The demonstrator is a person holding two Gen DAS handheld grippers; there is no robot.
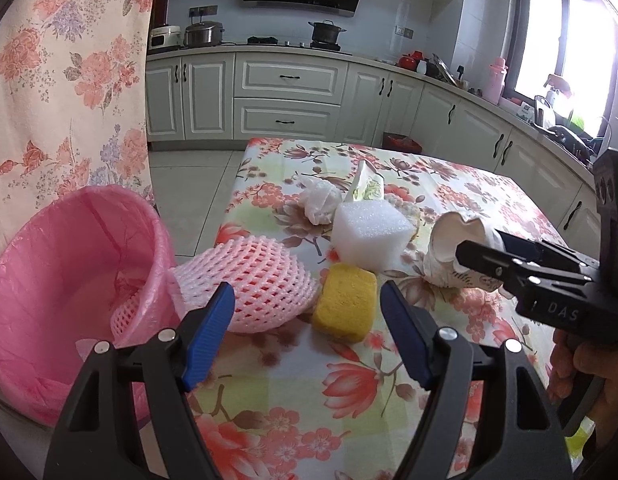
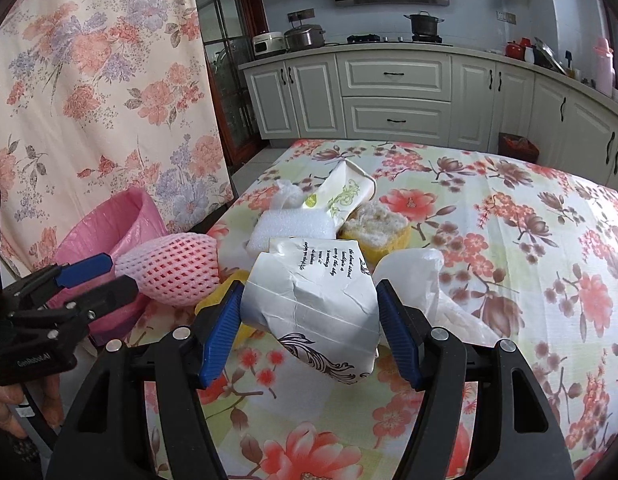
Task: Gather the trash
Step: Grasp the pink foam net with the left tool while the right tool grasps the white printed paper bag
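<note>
My left gripper is open and empty above the table's near left edge. A pink foam fruit net and a yellow sponge lie just beyond its fingertips. My right gripper is shut on a crushed white paper cup; the cup also shows in the left wrist view. A pink-lined trash bin stands left of the table, with another foam net inside. A white foam block, a crumpled tissue and a folded paper packet lie farther back.
The table has a floral cloth. A bread piece and a white plastic bag lie near the cup. A floral curtain hangs on the left. Kitchen cabinets line the far wall.
</note>
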